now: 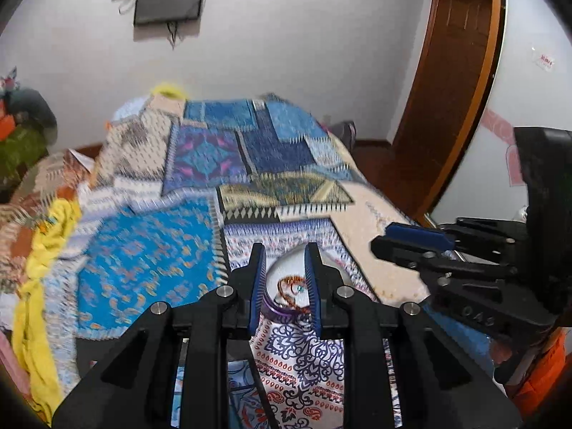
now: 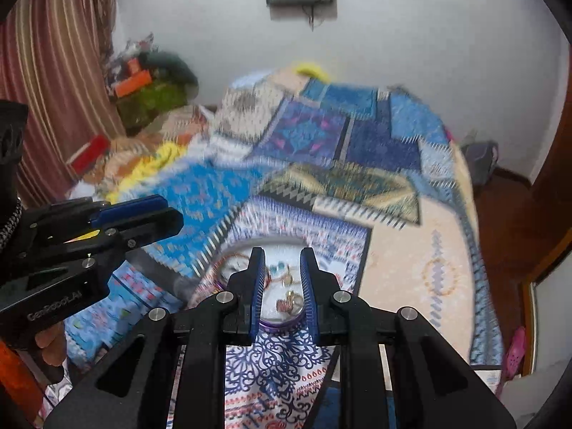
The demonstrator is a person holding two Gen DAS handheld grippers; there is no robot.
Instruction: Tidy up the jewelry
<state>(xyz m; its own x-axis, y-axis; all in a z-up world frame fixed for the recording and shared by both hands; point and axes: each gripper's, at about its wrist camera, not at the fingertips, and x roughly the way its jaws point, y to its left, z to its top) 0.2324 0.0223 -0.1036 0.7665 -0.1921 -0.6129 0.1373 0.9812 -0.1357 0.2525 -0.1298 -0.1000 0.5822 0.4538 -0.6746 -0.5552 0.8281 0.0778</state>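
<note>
Left wrist view: left gripper fills the bottom center, jaws spread apart, nothing between them. Directly ahead through the gap sits a white plate with a purple rim, on the patchwork bedspread. On the plate lies an orange beaded piece of jewelry with a teal stone, blurred, type unclear. Plate is just beyond the fingertips, centered on the jaw line, slightly below. Right gripper enters from the right edge, pointing left toward frame center, above and to the right of the plate; seen side-on, so whether its jaws are spread cannot be told here. A dark screen hangs on the wall at upper left.

Right wrist view: right gripper at bottom center, jaws spread, empty. Same plate lies dead ahead and low between the fingers, holding several small pieces, gold and red, plus a thin orange loop at the plate's left. Left gripper comes in from the left edge, pointing right, above and left of the plate. Both tools tilt down toward the bed. Judgement: the right one looks a little nearer, and a short forward-down reach would put either one's jaws over the jewelry.
</note>
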